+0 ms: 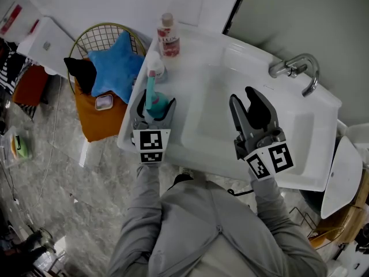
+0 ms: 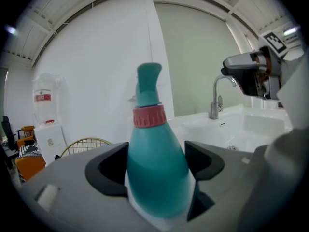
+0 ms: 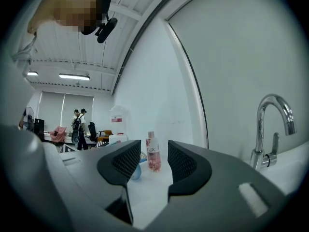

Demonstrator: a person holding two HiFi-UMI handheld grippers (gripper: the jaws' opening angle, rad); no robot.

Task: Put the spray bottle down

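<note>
left gripper (image 1: 155, 103): you've got the jaws pinching the teal spray bottle (image 2: 157, 163), upright, at the sink's (image 1: 242, 68) left edge near the pink bottle (image 1: 168, 36) | right gripper (image 1: 243, 100): jaws spread, empty, over the basin | can't tell if the spray bottle's base touches down

Reading "LUX" on the label of the pink bottle (image 3: 153, 154) standing on the white counter (image 3: 145, 195). Showing only unreadable print on the red label (image 2: 42, 97) of a distant white cabinet (image 2: 48, 129).
</note>
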